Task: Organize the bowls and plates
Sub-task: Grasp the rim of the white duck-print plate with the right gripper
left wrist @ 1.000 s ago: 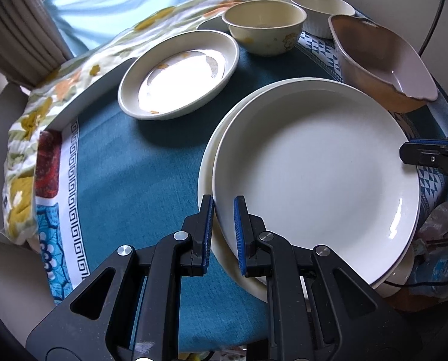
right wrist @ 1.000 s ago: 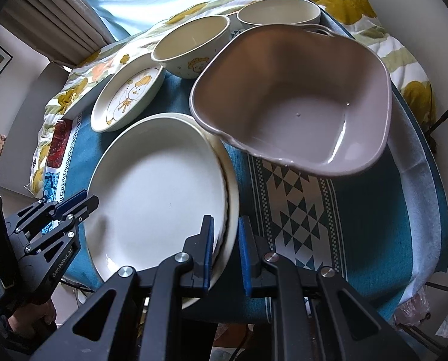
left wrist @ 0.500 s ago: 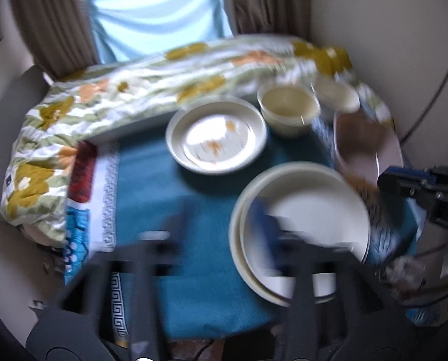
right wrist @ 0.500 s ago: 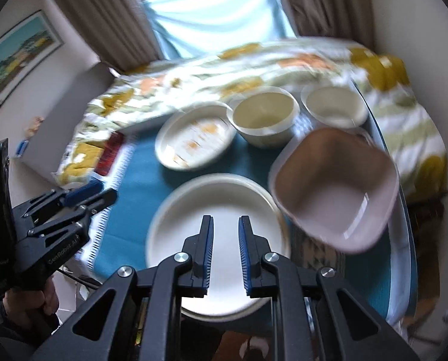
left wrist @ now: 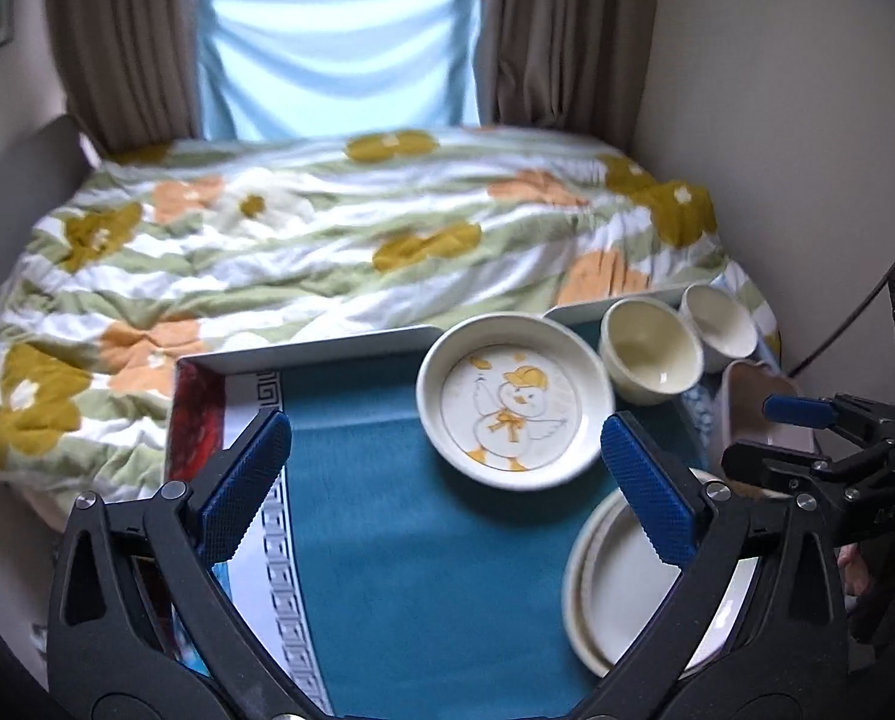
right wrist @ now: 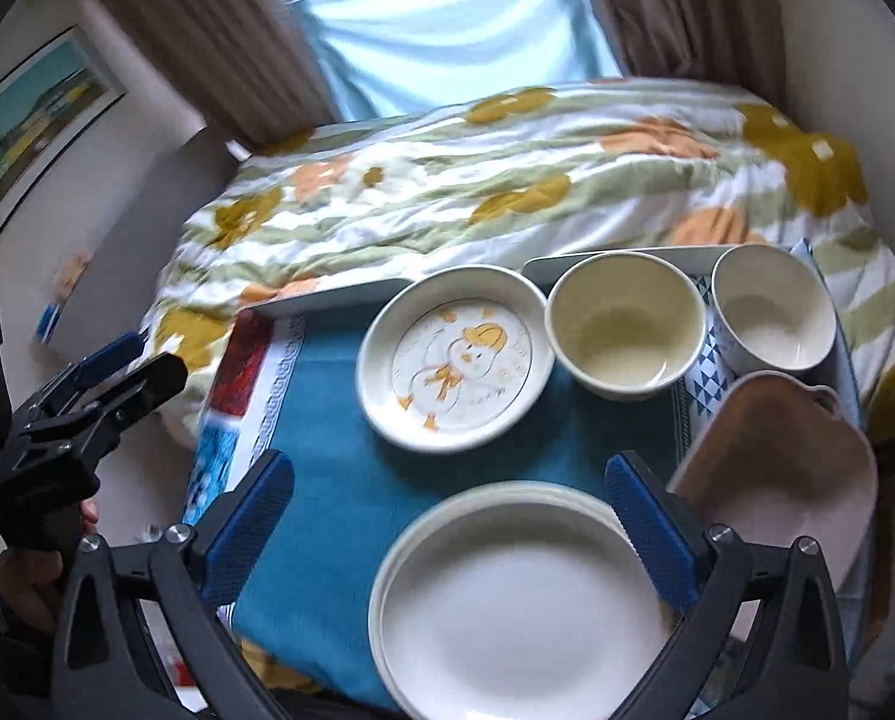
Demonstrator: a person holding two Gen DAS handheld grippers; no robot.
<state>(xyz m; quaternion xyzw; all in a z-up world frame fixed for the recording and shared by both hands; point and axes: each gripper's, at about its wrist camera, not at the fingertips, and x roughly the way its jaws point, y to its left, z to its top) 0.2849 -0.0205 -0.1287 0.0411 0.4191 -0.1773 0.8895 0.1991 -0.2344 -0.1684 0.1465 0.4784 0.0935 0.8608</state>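
A bed [left wrist: 327, 240] with a flowered quilt fills the far half of both views, under a window with brown curtains [left wrist: 123, 42]. Against its near edge stands the counter, spread with a teal cloth [left wrist: 423, 570].

Taking the duck plate [right wrist: 456, 357] as landmark: it lies at the cloth's far middle. Nearer than it, toward the right, sits the stack of white plates [right wrist: 519, 606], two or more nested. Right of that stack, just beside it, is the pinkish-brown dish [right wrist: 789, 474]. Directly right of the duck plate stands the cream bowl [right wrist: 624, 324], and right of that the smaller white bowl [right wrist: 771, 315].

The right gripper [right wrist: 450, 519] hangs above the stack with jaws spread wide; the plates' far rim lies between them, untouched. The left gripper [left wrist: 444, 483] also has wide jaws, empty; the duck plate shows between them, beyond the tips, and the stack lies under its right finger [left wrist: 648, 492].
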